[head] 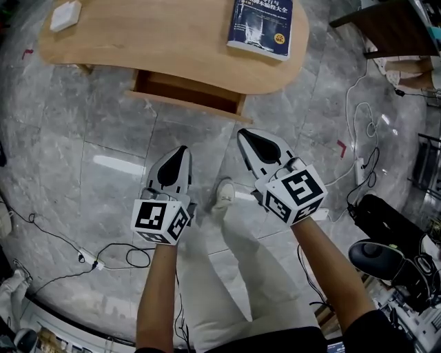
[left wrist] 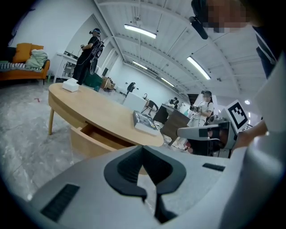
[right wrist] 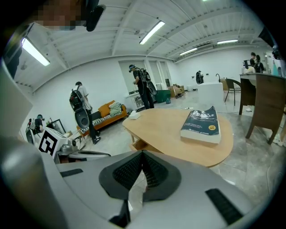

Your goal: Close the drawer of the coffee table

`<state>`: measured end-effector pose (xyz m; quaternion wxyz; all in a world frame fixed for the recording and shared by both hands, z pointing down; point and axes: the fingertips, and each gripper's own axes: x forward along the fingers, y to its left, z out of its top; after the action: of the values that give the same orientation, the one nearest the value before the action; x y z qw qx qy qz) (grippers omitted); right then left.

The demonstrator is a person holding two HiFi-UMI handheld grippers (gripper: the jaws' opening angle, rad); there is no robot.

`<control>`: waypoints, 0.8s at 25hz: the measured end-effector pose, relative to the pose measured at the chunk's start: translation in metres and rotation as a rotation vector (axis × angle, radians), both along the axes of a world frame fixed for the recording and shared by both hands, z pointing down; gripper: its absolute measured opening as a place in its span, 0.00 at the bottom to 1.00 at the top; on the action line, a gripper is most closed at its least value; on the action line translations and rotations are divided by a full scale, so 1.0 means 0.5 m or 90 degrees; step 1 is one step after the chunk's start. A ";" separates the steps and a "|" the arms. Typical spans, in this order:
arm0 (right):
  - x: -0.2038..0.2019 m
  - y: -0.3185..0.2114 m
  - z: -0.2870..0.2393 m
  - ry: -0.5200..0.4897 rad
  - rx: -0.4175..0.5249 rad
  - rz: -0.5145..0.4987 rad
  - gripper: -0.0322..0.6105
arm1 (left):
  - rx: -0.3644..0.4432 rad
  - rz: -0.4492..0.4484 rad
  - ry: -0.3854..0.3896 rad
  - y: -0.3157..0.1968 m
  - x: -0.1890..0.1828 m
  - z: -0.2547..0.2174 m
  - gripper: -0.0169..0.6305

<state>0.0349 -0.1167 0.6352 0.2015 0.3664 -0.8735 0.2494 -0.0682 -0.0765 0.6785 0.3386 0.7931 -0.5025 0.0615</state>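
Note:
The oval wooden coffee table (head: 172,41) lies at the top of the head view. Its drawer (head: 187,92) is pulled out toward me from the near edge and looks empty. The open drawer also shows under the tabletop in the left gripper view (left wrist: 91,135) and, partly hidden, in the right gripper view (right wrist: 140,144). My left gripper (head: 181,153) and right gripper (head: 248,137) hover over the floor a little short of the drawer front, not touching it. Both are shut, jaws meeting at the tips with nothing between them.
A dark blue book (head: 262,26) and a small white box (head: 65,15) lie on the tabletop. Cables and a power strip (head: 90,260) trail on the marble floor. Dark furniture (head: 386,24) stands at the back right, black gear (head: 386,220) at the right. People stand in the background.

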 end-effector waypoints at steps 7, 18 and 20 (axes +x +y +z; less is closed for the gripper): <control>0.000 -0.010 0.030 -0.003 0.004 0.004 0.07 | -0.005 -0.003 0.000 -0.010 0.008 0.040 0.03; -0.003 -0.017 0.067 -0.002 0.005 -0.002 0.07 | -0.034 -0.012 0.005 -0.012 0.005 0.129 0.03; -0.001 -0.018 0.074 -0.002 0.006 -0.002 0.07 | -0.036 -0.020 0.009 -0.018 0.005 0.144 0.03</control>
<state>0.0345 -0.1258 0.6719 0.1988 0.3658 -0.8755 0.2453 -0.0655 -0.0857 0.7504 0.3649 0.7758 -0.5107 0.0647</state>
